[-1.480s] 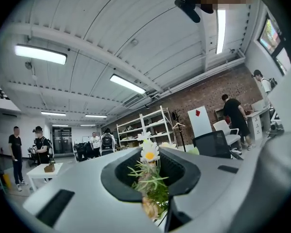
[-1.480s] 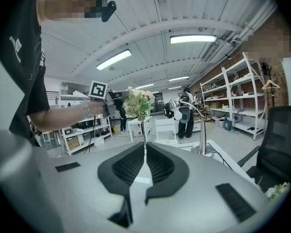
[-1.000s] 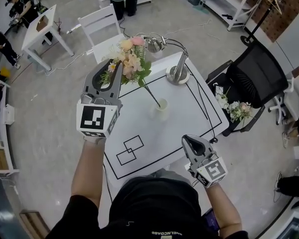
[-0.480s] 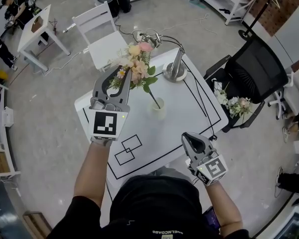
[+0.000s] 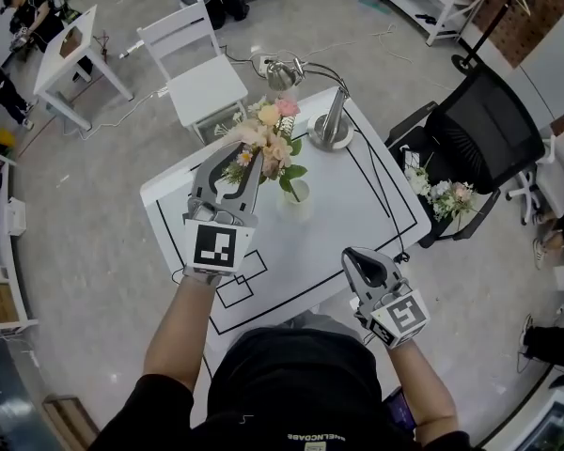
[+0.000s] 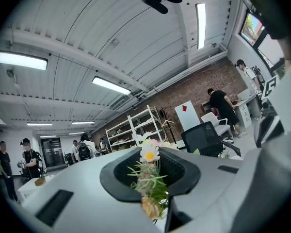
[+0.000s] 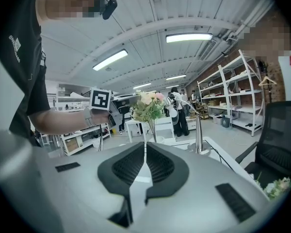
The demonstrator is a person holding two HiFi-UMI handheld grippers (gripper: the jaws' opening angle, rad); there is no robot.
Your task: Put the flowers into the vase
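Left gripper (image 5: 237,163) pinches the flowers (image 5: 270,132), their stem reaching the vase (image 5: 299,194) at its four o'clock. Right gripper (image 5: 361,265) hangs at the vase's five o'clock, jaws pressed together on nothing.

Lamp (image 5: 334,125), white chair (image 5: 202,78), perhaps a cable (image 5: 383,216)

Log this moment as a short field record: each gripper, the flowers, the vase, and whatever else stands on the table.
left gripper: shut on the pink, peach and white flower bunch, held above the table
right gripper: shut, empty, by the table's near edge
stems: run down to the mouth of the small white vase
vase: upright on the white table with black lines
also on table: silver desk lamp, behind the vase
task state: flowers not yet released
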